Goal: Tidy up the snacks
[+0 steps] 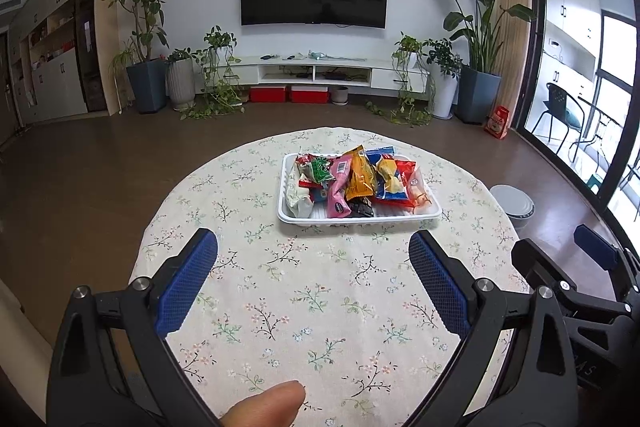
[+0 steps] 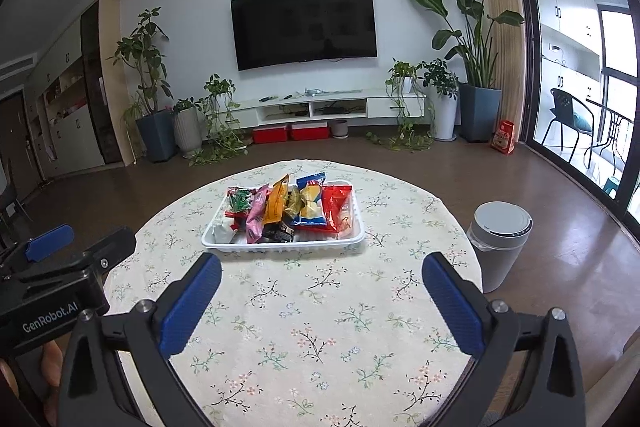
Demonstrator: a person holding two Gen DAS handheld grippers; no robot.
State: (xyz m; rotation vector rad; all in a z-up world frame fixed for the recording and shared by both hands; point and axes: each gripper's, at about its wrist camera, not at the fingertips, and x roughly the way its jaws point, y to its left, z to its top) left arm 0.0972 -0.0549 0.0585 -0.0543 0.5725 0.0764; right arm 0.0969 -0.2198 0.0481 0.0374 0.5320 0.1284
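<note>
A white tray sits on the far half of a round table with a flowered cloth. Several snack packets fill it: a pink one, an orange one, a blue and yellow one, a red one and a green one. My left gripper hangs open over the near cloth, short of the tray, with nothing between its fingers. My right gripper stands wide open beside it, also empty.
A grey lidded bin stands on the floor right of the table. A thumb shows at the bottom of the left wrist view. Beyond the table are brown floor, a TV wall, a low white cabinet and potted plants.
</note>
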